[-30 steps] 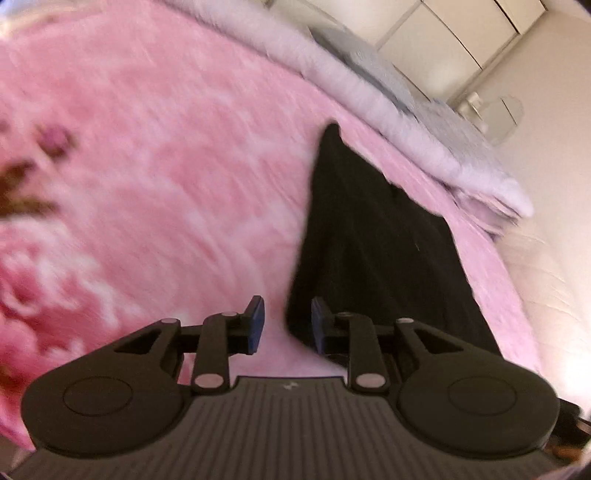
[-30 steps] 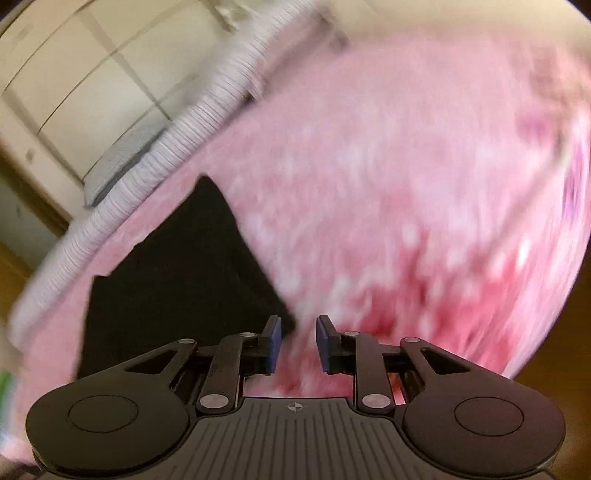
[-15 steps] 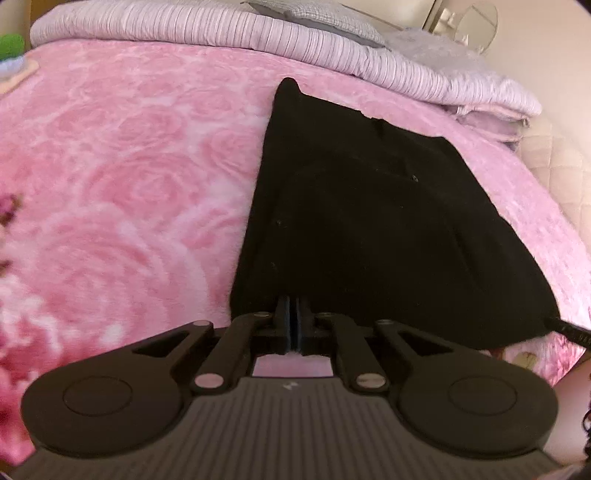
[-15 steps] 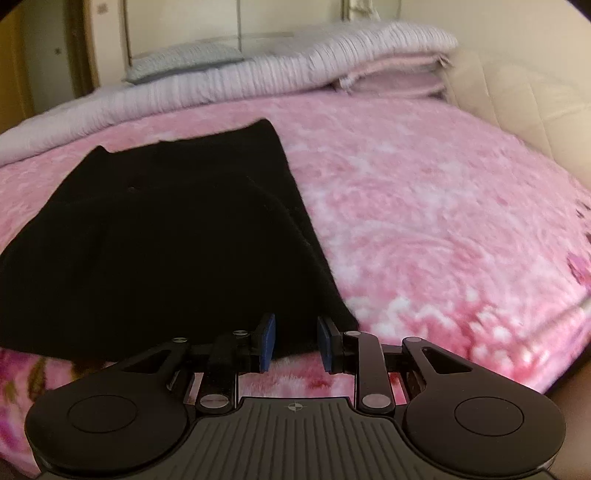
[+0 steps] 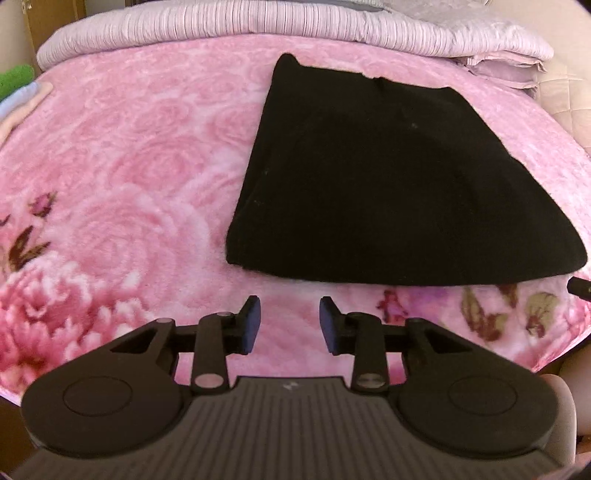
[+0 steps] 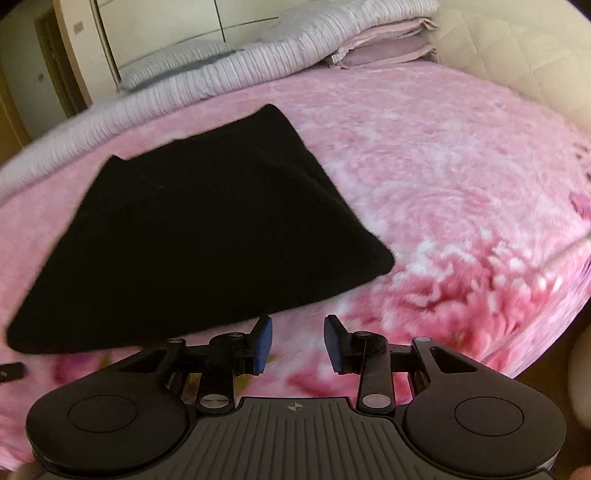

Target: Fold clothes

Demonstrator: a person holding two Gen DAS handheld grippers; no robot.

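Both jaw sets are opening with nothing between them: the left hand-held gripper (image 5: 290,325) and right hand-held gripper (image 6: 298,341) hover over the pink floral blanket (image 5: 129,155). The folded black garment (image 5: 388,184) lies flat just ahead of both, untouched.

A bed covered by a pink rose-patterned plush blanket (image 5: 140,155) fills the room ahead of the tongs, darker blooms printed along its near edge. Beyond the tongs, at the far side, a striped lilac quilt (image 5: 229,22) lies rolled across the bed, with folded pinkish bedding (image 6: 384,48) stacked at its right end and a grey pillow (image 6: 177,62) behind. A cream quilted headboard (image 6: 517,55) rises to the right. Pale wardrobe doors (image 6: 166,26) and a wooden door frame (image 6: 70,74) stand far left. Warm, soft light falls on the blanket
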